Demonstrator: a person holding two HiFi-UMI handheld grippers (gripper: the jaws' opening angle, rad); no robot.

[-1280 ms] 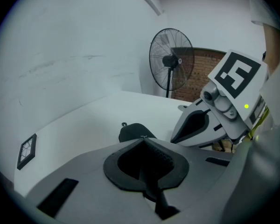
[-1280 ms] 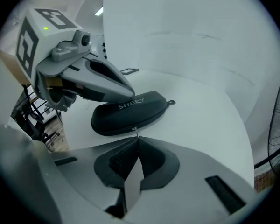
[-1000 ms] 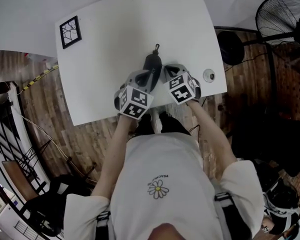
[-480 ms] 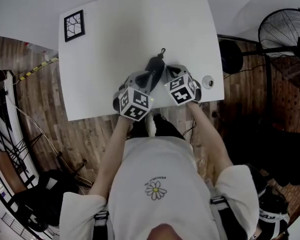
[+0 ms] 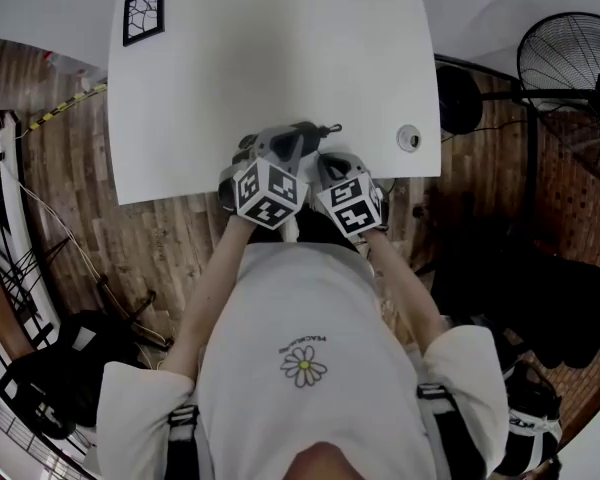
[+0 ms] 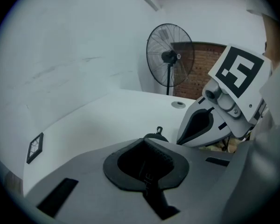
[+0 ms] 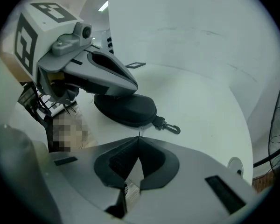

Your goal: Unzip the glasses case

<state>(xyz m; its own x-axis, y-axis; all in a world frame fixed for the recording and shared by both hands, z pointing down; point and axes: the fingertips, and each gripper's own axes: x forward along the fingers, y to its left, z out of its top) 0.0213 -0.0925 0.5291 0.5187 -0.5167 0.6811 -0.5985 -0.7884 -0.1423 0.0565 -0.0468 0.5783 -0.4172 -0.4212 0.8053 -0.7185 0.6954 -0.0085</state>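
glasses case point(image 7: 126, 107) | long axis along table point(image 5: 280, 48) edge, clip point(image 7: 170, 126) pointing right | left hand-held gripper point(image 6: 145, 141) closed | right hand-held gripper point(image 7: 138, 139) closed

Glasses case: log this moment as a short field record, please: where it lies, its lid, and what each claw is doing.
case: glasses case, dark, on the white table near the person's edge
lid: down; zip too small to read
clip: metal clip, flat on the table at the case's end
left claw: left claw shut, lying over the case's top
right claw: right claw shut, tips just short of the clip end, apart from the case
also on table: marker tile, round grommet
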